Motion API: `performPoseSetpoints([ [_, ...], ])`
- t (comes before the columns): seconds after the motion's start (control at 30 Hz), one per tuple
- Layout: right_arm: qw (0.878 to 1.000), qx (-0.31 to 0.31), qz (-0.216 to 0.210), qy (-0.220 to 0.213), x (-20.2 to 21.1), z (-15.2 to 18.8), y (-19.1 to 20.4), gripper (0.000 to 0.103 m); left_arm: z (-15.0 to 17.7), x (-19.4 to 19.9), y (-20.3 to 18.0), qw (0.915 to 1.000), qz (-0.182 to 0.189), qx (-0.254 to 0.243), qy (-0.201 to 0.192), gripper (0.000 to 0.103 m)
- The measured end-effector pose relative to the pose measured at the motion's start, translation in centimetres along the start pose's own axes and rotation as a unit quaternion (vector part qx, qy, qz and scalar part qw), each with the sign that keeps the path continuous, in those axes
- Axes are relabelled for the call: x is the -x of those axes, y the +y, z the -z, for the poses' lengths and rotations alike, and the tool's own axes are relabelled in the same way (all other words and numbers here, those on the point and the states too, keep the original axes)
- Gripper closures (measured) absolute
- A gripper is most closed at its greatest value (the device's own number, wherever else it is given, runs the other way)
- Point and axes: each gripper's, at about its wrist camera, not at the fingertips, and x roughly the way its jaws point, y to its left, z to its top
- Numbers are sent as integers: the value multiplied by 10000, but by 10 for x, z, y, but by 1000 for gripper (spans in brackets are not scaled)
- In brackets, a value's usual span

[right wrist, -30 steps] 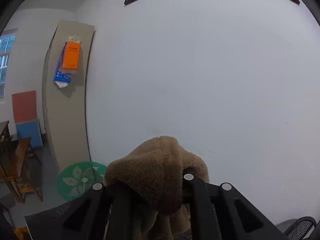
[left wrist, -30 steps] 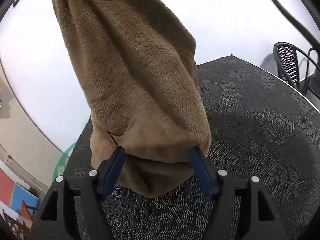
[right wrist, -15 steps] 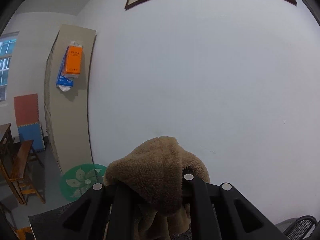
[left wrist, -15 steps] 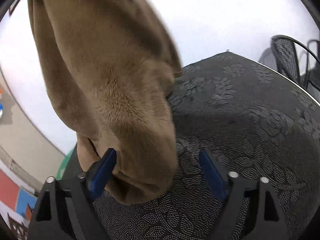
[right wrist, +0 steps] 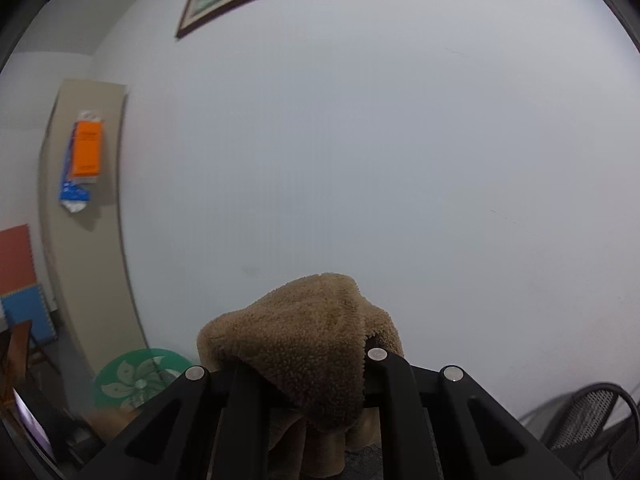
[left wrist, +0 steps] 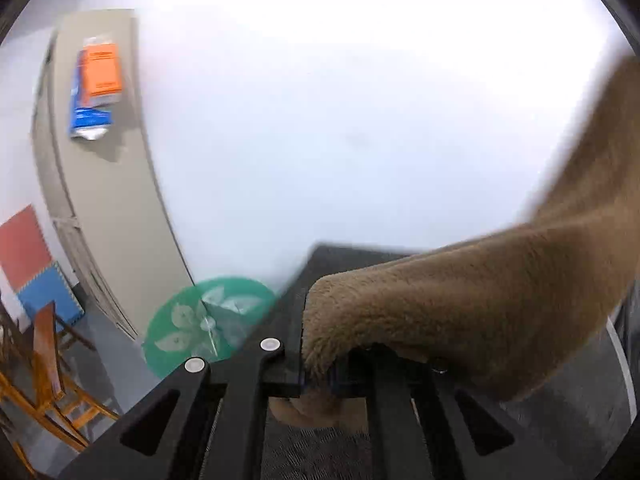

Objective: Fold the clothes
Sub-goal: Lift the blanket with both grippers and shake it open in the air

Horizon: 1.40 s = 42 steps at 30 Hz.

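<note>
The brown fleece garment (left wrist: 472,312) hangs in the air between the two tools, above the dark patterned table (left wrist: 320,456). The left gripper (left wrist: 340,372) is clamped on one end of it, with the fabric bunched over its fingers. The right gripper (right wrist: 304,376) is clamped on another part, and a thick lump of fleece sits on top of its fingers.

The main risk, in my judgement, is that the thick, soft fleece slips out of one grip when the two tools pull apart, because each seems to hold a bunched lump and not a flat edge. Then the garment can drop in a heap on the table and the fold is lost. The left view is blurred, so a quick swing can also twist the cloth.

Beyond the table, against the white wall (right wrist: 360,140), there is a green round mat with a flower (left wrist: 208,320) on the floor. Left of the table stand a beige cabinet (left wrist: 100,200) with an orange packet (left wrist: 102,70) on it and a wooden chair (left wrist: 44,360). Right of the table is a black mesh chair (right wrist: 588,416). Nothing stands between the garment and the table, as far as the views show.
</note>
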Motion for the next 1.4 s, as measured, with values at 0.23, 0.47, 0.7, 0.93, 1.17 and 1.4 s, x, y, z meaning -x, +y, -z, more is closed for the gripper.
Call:
performPoseSetpoints([
  [0.23, 9995, -106, 282, -102, 29, 9, -25, 91, -67, 48, 18, 9939, 361, 464, -936, 95],
  [0.47, 9965, -94, 718, -428, 89, 5, -50, 91, -124, 103, 30, 9754, 851, 796, -1873, 95],
  [0.7, 9890, 303, 1020, -1025, 173, -12, -48, 90, -154, 168, 57, 9466, 1274, 875, -2828, 95],
  [0.93, 9881, 450, 1193, -862, 190, -25, -44, 90, -172, 132, 95, 9482, 1468, 704, -2727, 95],
  [1.17, 9876, 103, 914, 1271, 63, 42, -56, 90, -125, -17, 63, 9844, 1621, 107, -674, 95],
  [1.4, 9498, -583, 768, 2975, -38, 170, -92, 90, -20, -162, 6, 9795, 1345, -492, 1418, 95],
])
